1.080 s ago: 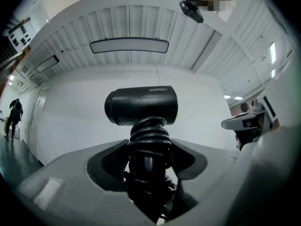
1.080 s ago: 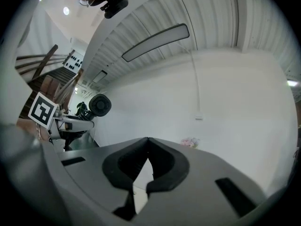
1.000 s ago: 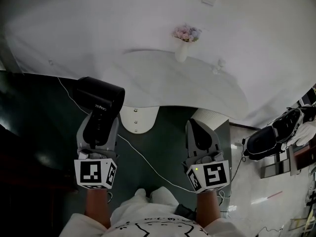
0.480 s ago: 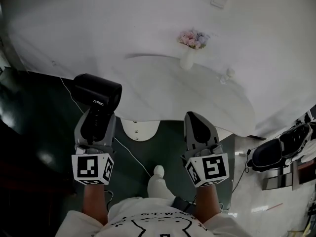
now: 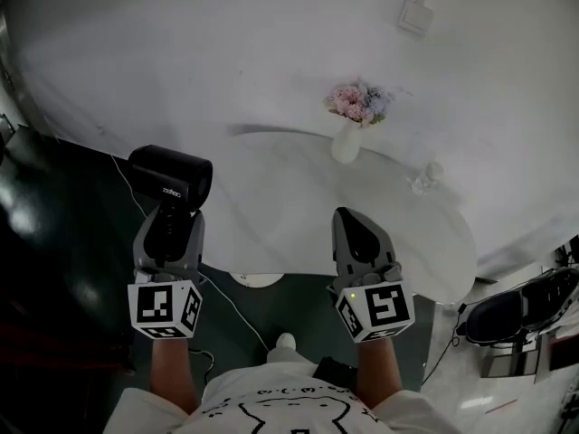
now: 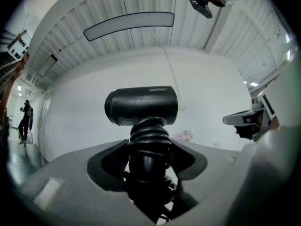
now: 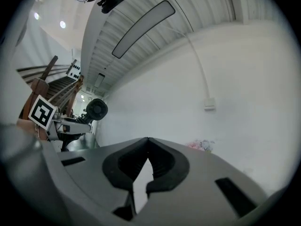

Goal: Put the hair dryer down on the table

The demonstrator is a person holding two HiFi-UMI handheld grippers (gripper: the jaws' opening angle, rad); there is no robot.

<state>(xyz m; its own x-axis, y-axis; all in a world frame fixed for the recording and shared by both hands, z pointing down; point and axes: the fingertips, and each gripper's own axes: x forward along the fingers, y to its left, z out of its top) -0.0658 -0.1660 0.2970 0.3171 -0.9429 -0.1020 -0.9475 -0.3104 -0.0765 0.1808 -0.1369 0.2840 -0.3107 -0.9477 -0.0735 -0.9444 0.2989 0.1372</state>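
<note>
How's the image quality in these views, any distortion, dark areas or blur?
Head view: fisheye curve, black corners, dim floor beside the bright table. Left gripper view: hair dryer nearly black against the pale wall. Right gripper view: ceiling lines bend strongly.

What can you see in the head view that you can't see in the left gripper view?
Only the head view shows the person's white shirt, the left gripper's own black-and-white marker cube and a black bag on the floor at the right. Only the left gripper view shows the long ceiling light panel and a person standing far off at the left. Both show the black hair dryer held by its handle in the left gripper, the pink flowers and the right gripper.
</note>
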